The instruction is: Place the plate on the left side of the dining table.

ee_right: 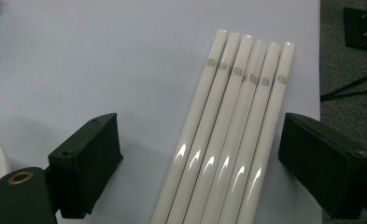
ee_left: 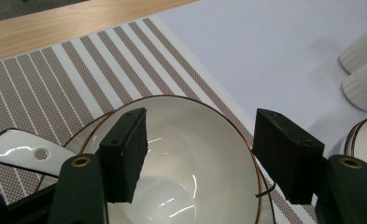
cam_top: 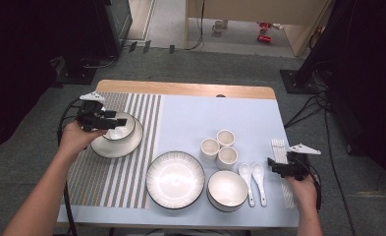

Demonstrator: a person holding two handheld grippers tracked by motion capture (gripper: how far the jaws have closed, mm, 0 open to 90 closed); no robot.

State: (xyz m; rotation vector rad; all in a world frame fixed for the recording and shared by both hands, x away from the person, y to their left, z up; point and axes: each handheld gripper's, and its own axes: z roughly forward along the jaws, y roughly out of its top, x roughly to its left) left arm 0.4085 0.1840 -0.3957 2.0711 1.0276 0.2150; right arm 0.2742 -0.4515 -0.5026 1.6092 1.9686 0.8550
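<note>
A white bowl [cam_top: 123, 129] with a dark rim sits on a white plate [cam_top: 113, 146] on the striped placemat [cam_top: 131, 177] at the left. My left gripper [cam_top: 118, 121] hovers over it. In the left gripper view the left gripper [ee_left: 202, 156] is open, its pads clear of the bowl [ee_left: 190, 154] below. A white spoon [ee_left: 17, 149] lies beside that bowl. At the right edge my right gripper [cam_top: 273, 166] is open by several white chopsticks [cam_top: 280, 150]. In the right gripper view those chopsticks [ee_right: 228, 140] lie between the spread jaws of the right gripper [ee_right: 200, 158], untouched.
On the pale blue mat, a large rimmed plate [cam_top: 175, 179] and a second bowl [cam_top: 227, 189] stand near the front. Three cups [cam_top: 219, 147] cluster behind them, and two spoons [cam_top: 254, 179] lie to their right. The table's right edge [cam_top: 291, 196] runs just past the chopsticks.
</note>
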